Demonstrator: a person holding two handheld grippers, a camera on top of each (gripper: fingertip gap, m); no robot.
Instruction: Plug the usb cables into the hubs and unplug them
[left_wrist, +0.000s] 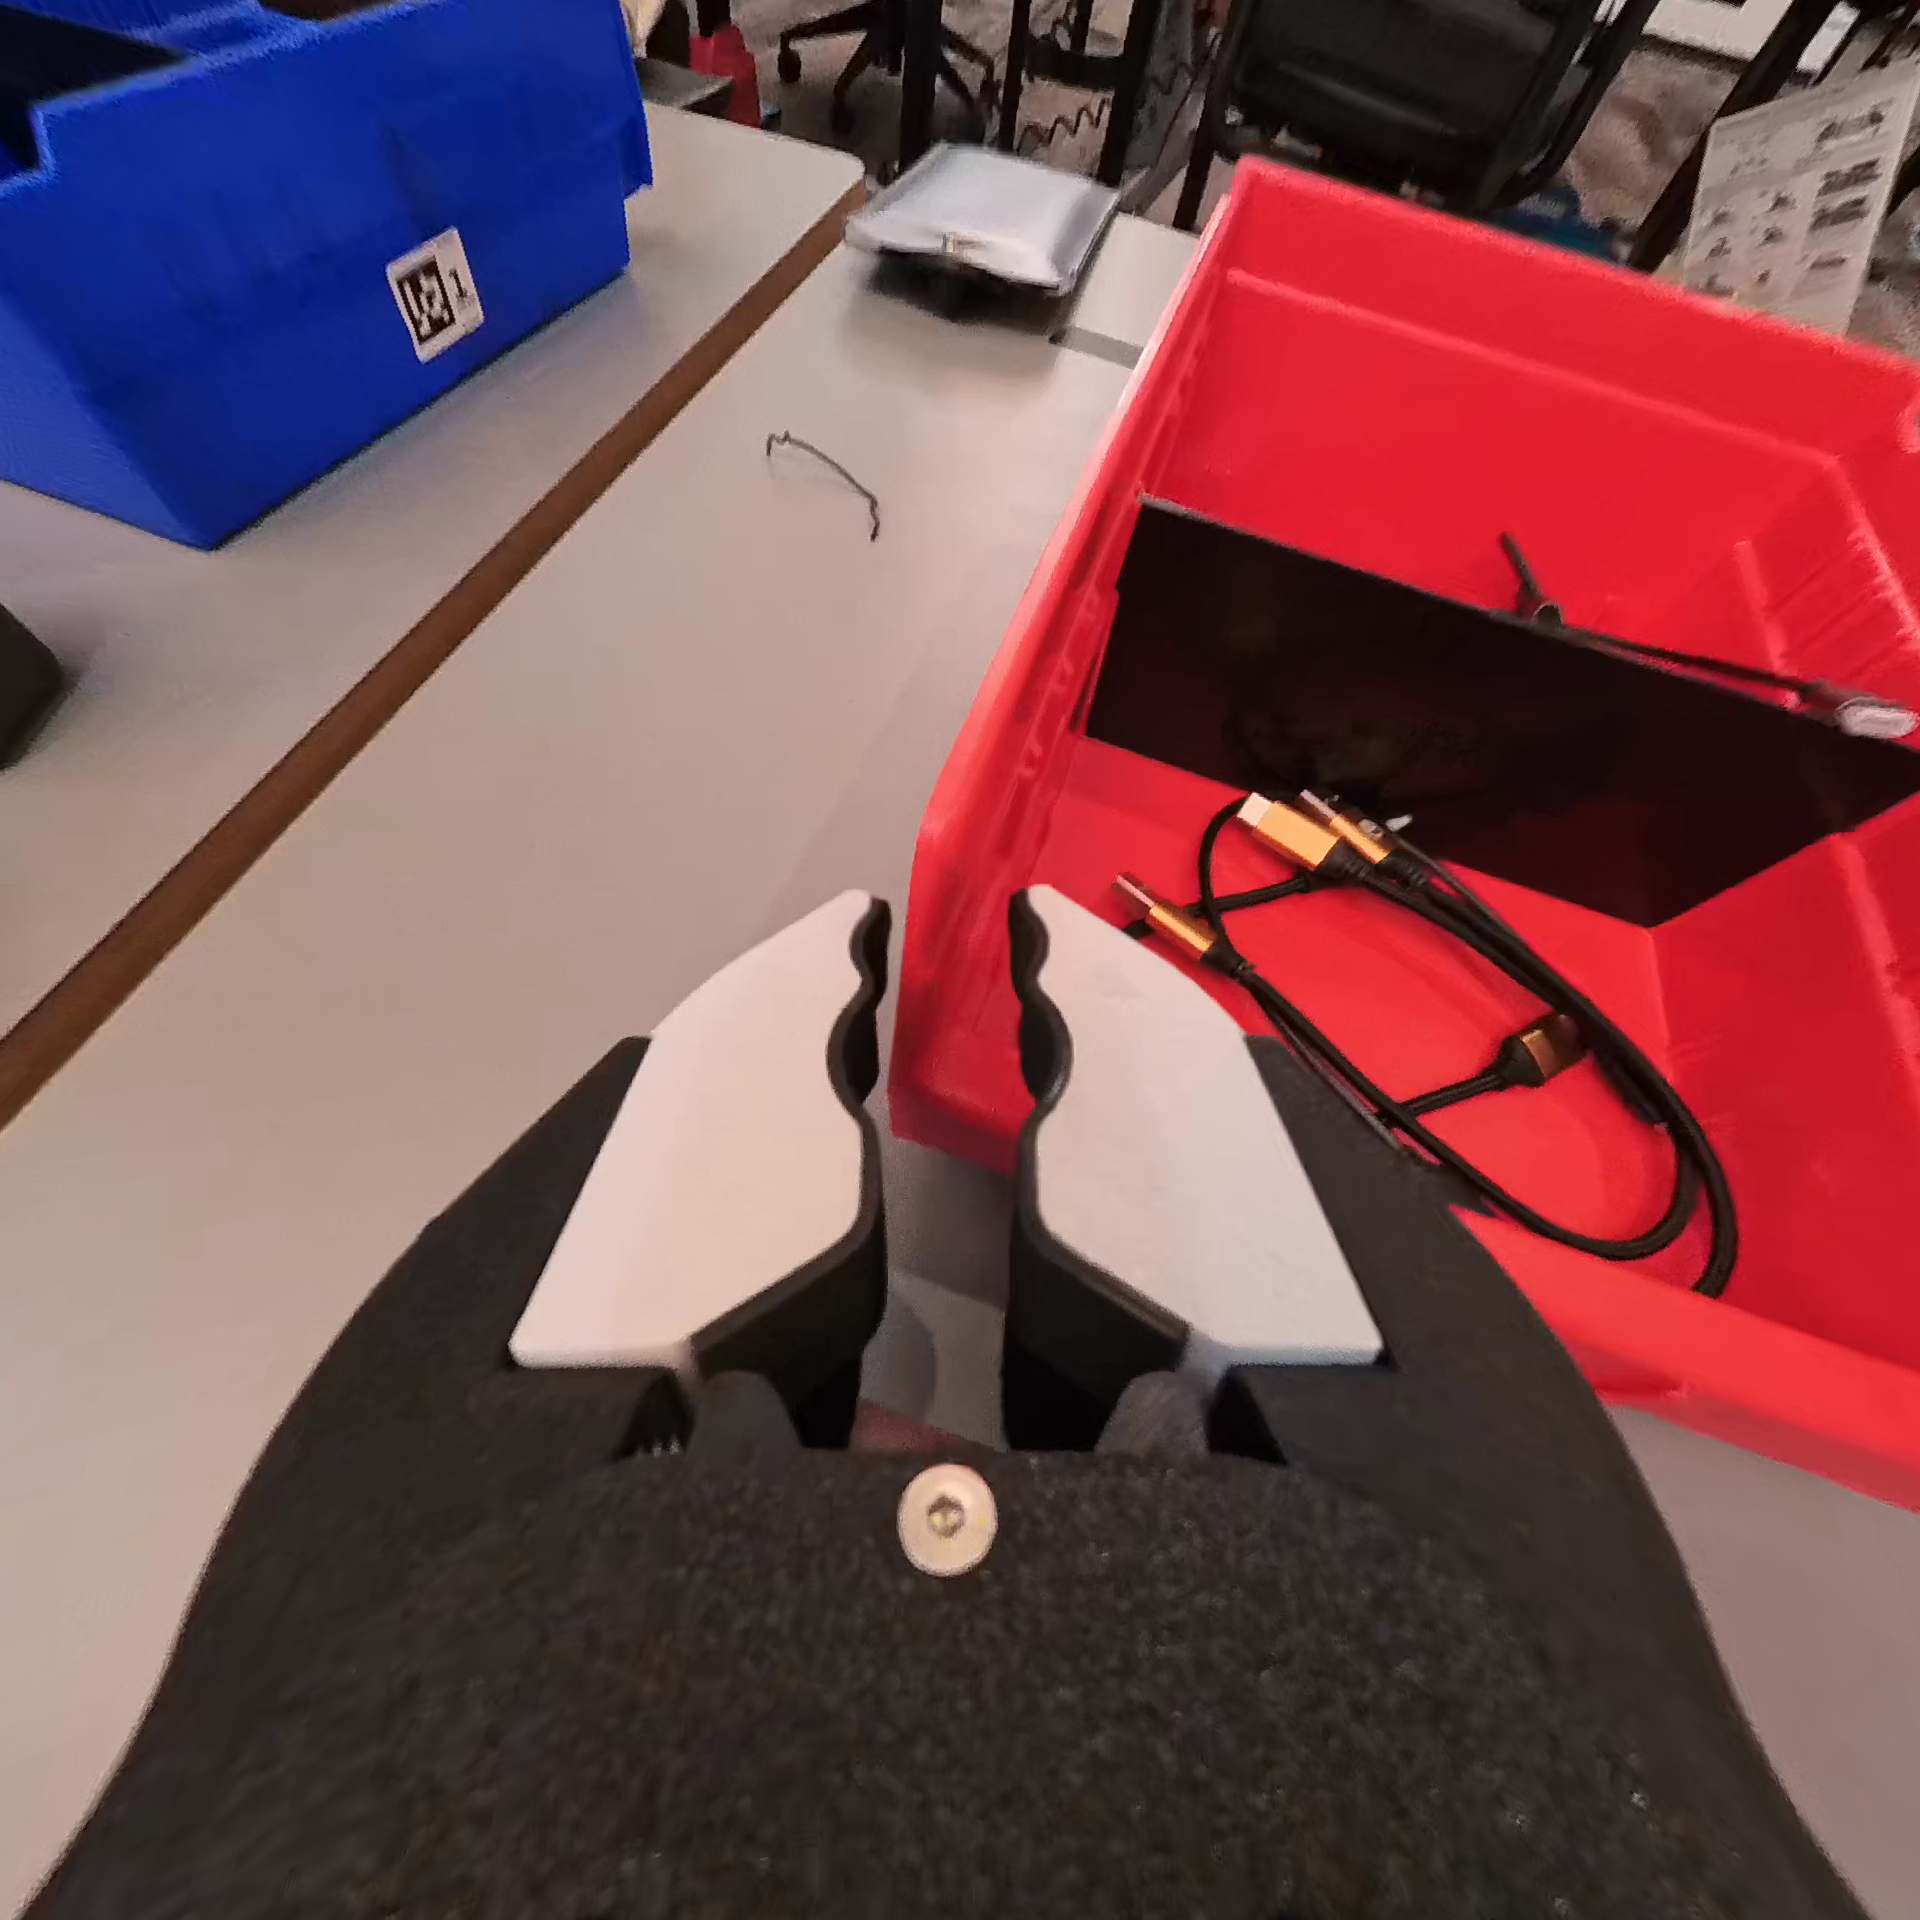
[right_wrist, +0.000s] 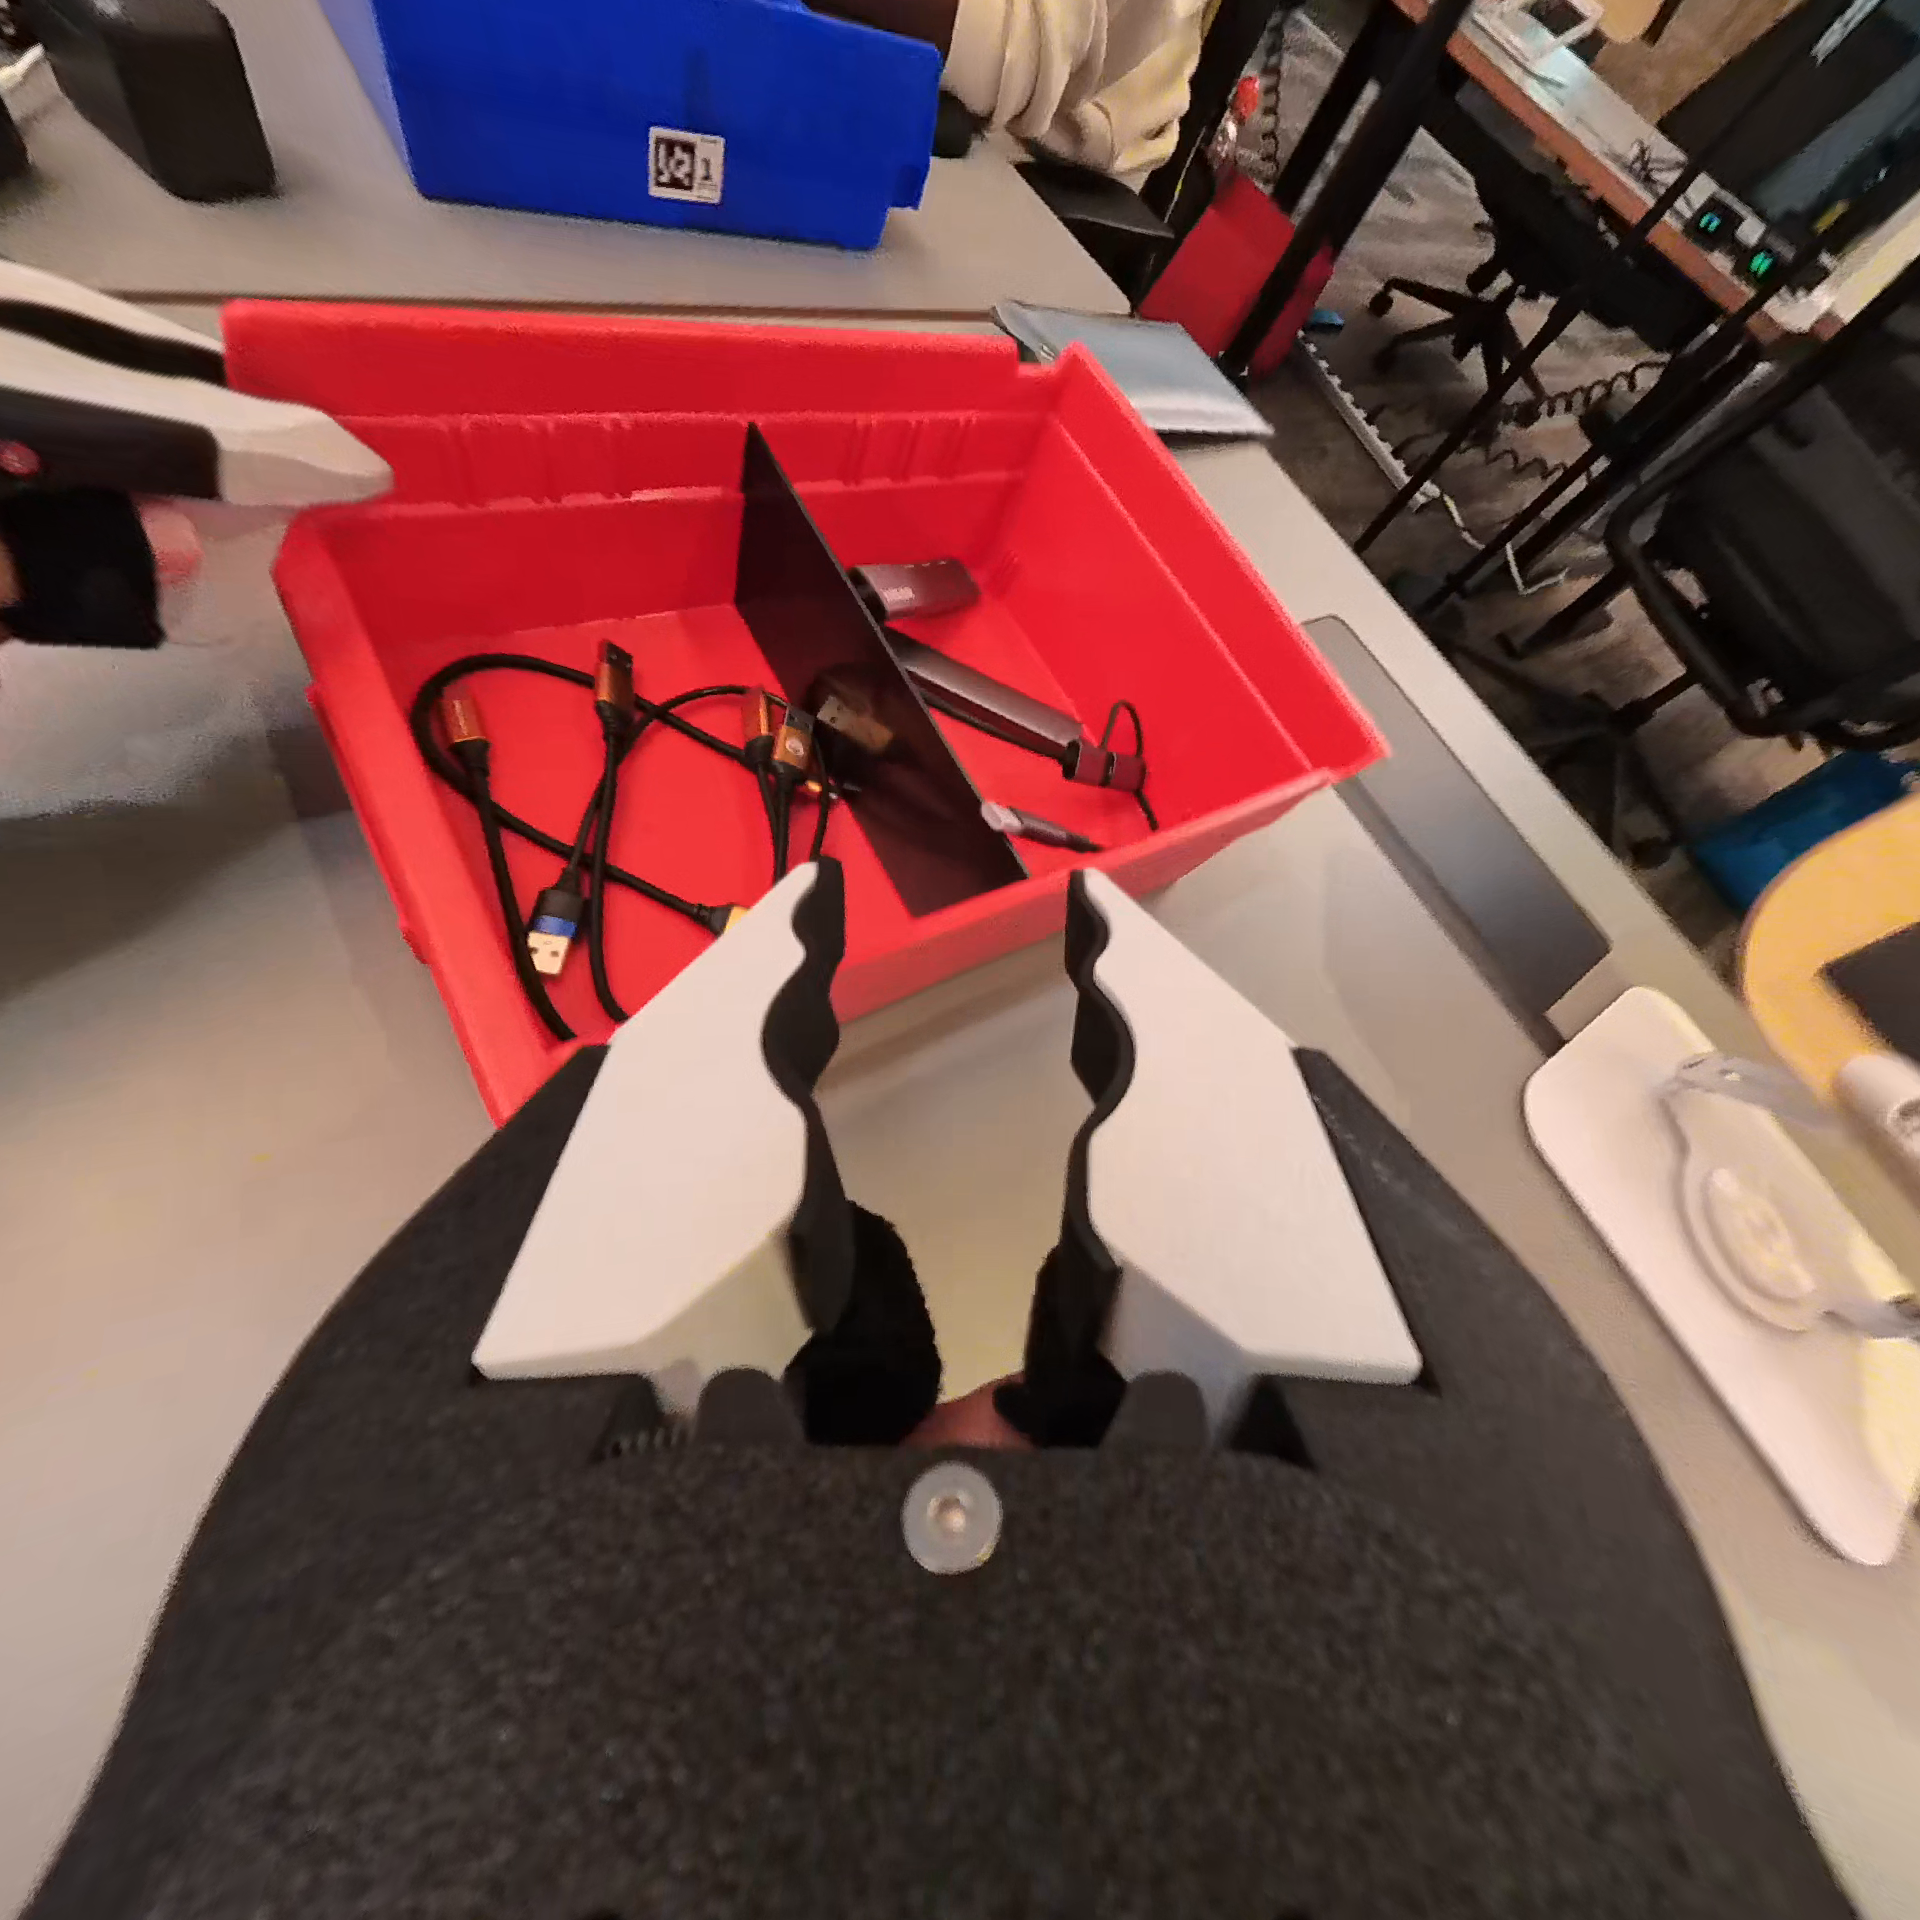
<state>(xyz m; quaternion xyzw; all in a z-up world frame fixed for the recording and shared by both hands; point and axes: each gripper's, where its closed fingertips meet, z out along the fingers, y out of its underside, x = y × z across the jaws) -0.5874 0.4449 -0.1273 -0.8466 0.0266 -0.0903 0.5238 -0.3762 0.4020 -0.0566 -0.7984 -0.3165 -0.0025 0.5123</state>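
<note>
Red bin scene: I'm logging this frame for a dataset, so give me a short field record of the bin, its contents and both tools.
bin: red bin on a grey table
divider: black divider upright, splitting the bin in two
left compartment: tangled black cables with orange-gold plugs
right compartment: dark adapters and a stick-shaped device
left tool: left tool open, empty, at the bin's outer wall
right tool: right tool open, empty, above the bin's near rim
behind: blue bin with a square marker

Even indoor light, soft shadows, slight motion blur, wide-angle bending at edges.
</note>
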